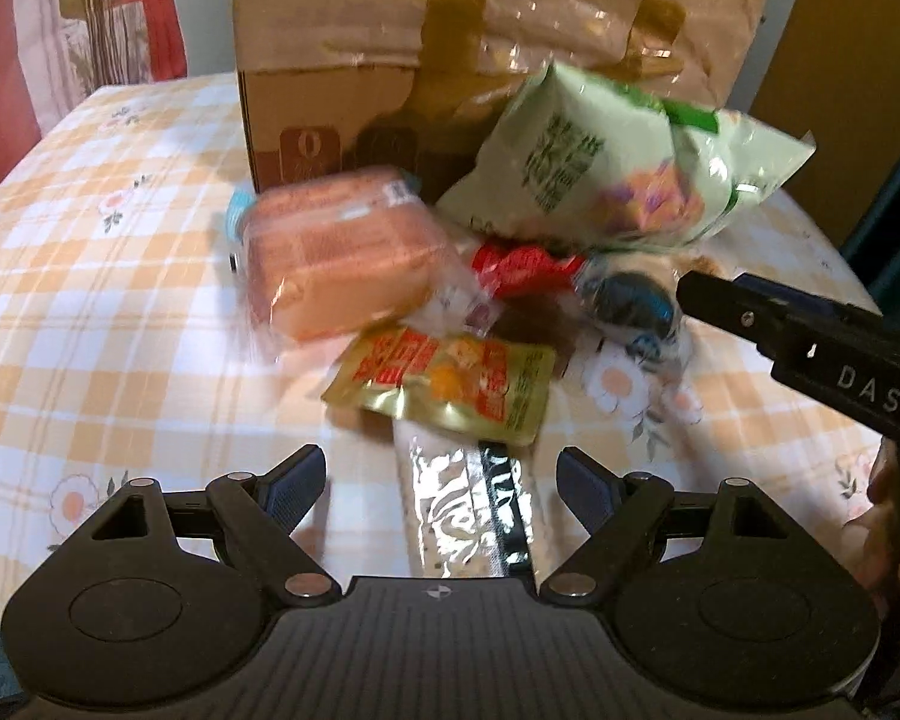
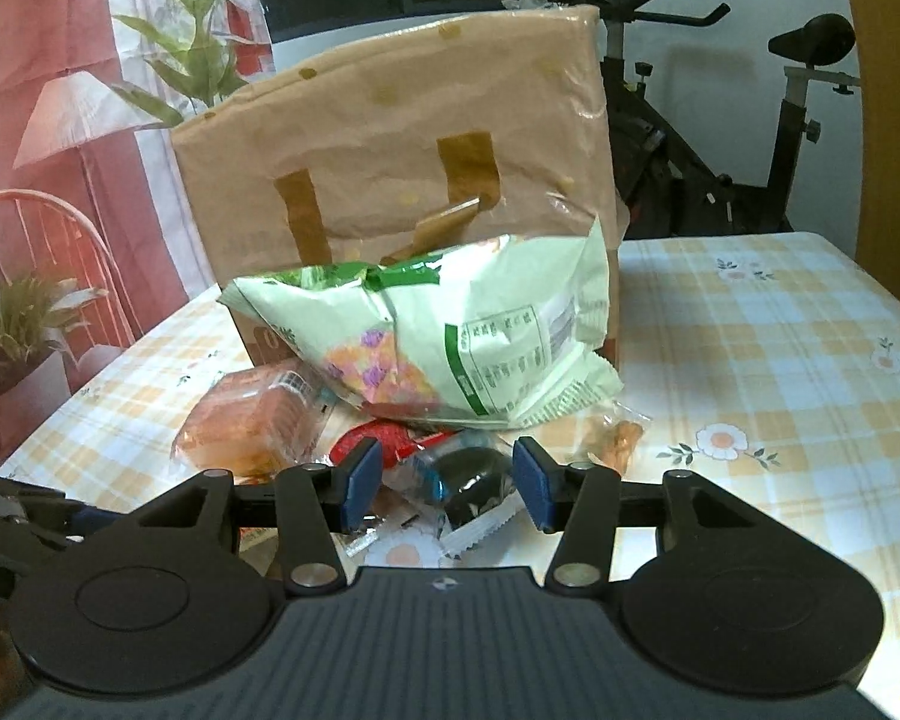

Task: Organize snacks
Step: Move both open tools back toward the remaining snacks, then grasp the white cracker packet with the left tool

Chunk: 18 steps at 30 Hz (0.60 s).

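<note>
Snack packets lie heaped on a checked tablecloth [image 1: 90, 300]. My left gripper [image 1: 441, 474] is open. A silver foil packet [image 1: 468, 516] lies on the table between its fingers, untouched by the pads. Just beyond it are a gold and red packet [image 1: 444, 390], wrapped orange bread [image 1: 336, 258], a red wrapper [image 1: 522, 267] and a big pale green bag [image 1: 600, 168]. My right gripper [image 2: 448, 483] is open, its blue pads either side of a dark cookie packet [image 2: 471, 474] without pressing it. From the left wrist view, the right gripper [image 1: 714, 300] comes in beside that packet [image 1: 636, 300].
A brown paper bag [image 2: 402, 150] and a cardboard box [image 1: 330, 90] stand behind the heap. A small clear packet of orange snacks [image 2: 612, 438] lies to the right of it. Bare tablecloth [image 2: 780, 360] spreads right. An exercise bike [image 2: 720, 120] stands behind the table.
</note>
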Available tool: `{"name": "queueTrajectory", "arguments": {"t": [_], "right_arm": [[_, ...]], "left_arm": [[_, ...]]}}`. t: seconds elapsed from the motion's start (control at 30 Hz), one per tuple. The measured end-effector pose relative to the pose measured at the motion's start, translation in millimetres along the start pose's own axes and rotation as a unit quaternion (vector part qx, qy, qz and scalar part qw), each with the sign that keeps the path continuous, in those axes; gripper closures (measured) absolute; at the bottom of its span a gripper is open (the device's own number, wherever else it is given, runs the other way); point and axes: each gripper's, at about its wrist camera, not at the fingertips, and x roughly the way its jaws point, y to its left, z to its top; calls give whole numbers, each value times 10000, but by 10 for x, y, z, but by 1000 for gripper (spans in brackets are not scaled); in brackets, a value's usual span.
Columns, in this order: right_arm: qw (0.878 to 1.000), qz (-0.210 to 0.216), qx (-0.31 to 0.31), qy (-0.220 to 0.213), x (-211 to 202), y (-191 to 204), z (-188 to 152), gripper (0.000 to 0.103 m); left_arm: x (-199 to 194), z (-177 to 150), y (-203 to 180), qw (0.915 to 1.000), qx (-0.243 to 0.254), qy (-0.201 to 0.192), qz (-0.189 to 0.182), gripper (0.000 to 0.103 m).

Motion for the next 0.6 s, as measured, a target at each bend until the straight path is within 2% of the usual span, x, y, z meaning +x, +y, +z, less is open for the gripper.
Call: {"name": "queueTrajectory", "arguments": {"t": [0.2,0.23,0.27,0.3,0.47,0.6], "right_arm": [[9999,-18,17,116,36,-12,-21,51],[9999,-10,3,122,35,-9,-24,51],[9999,-3,-7,124,35,-5,-26,51],[9999,-2,-11,127,34,-6,-28,51],[9999,-3,63,161,44,-19,-30,51],[9998,-18,80,176,48,-14,-41,51]], "left_arm": [[36,-59,-114,9990,359,145,219,19],[25,-61,-108,9991,350,104,224,29],[3,-61,-95,9993,325,46,202,35],[-19,-59,-65,9996,252,-21,122,48],[-62,-60,87,9997,-178,-149,-40,49],[-157,-19,117,9987,-264,-423,-130,52]]}}
